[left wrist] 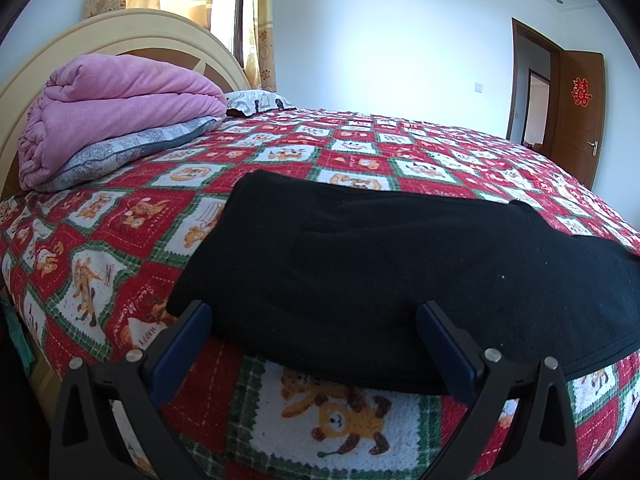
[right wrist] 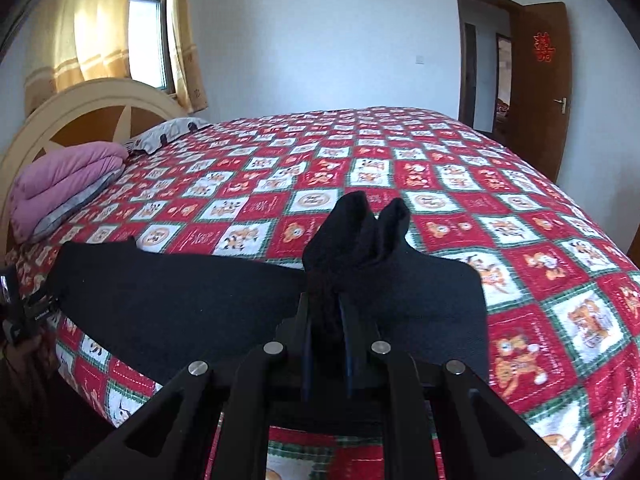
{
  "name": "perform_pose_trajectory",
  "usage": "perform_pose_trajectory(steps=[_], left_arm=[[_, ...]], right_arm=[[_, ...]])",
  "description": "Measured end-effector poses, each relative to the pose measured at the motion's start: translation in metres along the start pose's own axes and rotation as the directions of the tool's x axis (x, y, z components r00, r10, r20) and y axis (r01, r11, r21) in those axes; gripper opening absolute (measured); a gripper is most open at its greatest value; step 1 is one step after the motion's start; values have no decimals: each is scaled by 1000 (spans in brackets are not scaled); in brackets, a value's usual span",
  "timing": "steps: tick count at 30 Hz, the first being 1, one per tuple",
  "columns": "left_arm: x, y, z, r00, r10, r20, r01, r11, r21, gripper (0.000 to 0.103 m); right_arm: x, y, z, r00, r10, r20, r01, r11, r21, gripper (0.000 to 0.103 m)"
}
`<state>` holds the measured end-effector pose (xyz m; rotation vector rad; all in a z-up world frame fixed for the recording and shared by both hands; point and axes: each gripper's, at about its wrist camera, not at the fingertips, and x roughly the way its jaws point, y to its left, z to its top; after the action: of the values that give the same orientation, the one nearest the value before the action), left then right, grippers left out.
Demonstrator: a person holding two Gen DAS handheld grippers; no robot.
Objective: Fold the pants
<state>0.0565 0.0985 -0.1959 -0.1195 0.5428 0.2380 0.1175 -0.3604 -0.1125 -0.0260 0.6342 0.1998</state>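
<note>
Black pants lie flat along the bed's near edge on a checked cartoon quilt, seemingly folded lengthwise (cross fold remaining); right hand-held gripper pinches one bunched end, left hand-held gripper gapes wide

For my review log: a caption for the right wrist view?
Right gripper shut on a bunched fold of black pants on the patterned bedspread.

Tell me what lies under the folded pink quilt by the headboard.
The folded pink quilt rests on a grey patterned pillow, which lies on the red checked bedspread. The quilt covers most of the pillow, so anything further beneath stays hidden.
</note>
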Motion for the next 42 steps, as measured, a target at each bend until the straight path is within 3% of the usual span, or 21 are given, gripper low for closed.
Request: perform_pose_trajectory(steps=[42], left_arm=[[1,4,-1,1000,-1,1,1,1000,-7,103]], right_arm=[[67,166,-14,979,170,-111,-192,954,-232,12]])
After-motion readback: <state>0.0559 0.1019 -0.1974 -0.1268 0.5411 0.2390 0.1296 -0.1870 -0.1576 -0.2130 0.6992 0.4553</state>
